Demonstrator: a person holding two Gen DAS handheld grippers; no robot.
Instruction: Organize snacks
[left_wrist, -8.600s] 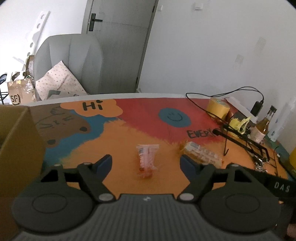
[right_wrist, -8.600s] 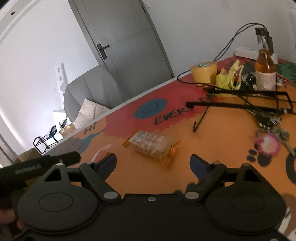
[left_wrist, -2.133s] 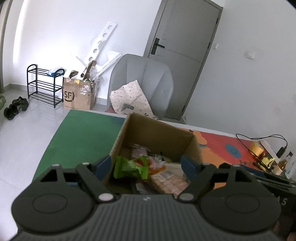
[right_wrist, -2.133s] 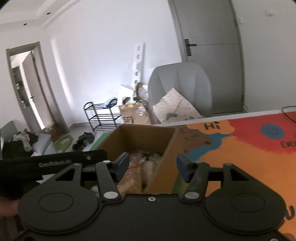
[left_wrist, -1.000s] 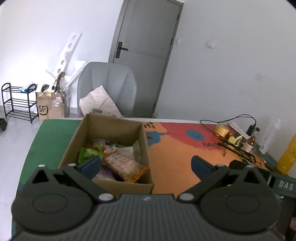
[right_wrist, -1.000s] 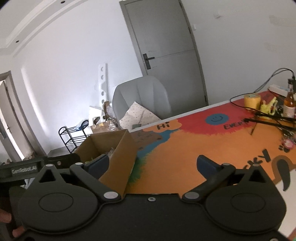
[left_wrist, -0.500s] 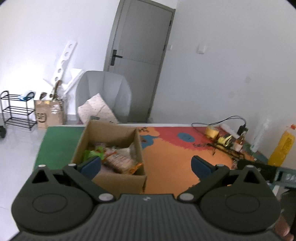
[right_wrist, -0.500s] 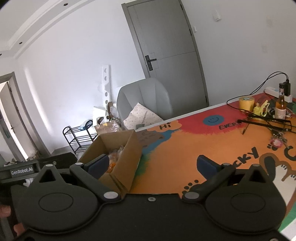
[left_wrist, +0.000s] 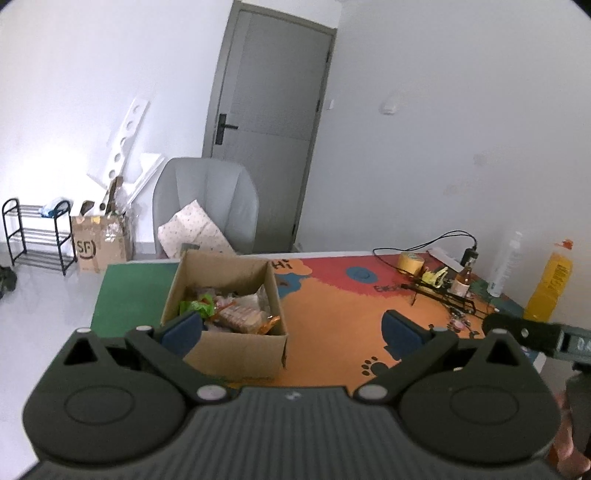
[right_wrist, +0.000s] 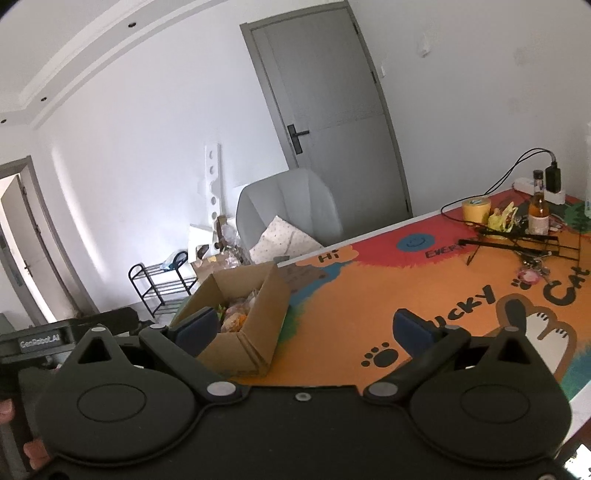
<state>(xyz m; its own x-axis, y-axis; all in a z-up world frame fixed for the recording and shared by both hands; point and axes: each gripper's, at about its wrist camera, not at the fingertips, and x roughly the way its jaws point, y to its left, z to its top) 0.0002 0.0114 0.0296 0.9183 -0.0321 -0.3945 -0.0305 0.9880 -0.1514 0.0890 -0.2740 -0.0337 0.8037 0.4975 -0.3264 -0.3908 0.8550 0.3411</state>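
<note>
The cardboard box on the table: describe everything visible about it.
The cardboard box is plain brown corrugated card, open at the top and upright on the colourful table mat near its green end. Wrapped snacks fill its bottom, among them a green packet and an orange-edged biscuit pack. Neither gripper touches it.

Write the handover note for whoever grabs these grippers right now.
Left gripper: open, empty, held above the table's near edge.
Right gripper: open, empty, likewise raised.
Cardboard box sits on the table mat, holding the snack packs.
Done: no loose snacks visible on the mat.
Left: apparently nothing; check the clutter by the tape roll for strays.
</note>
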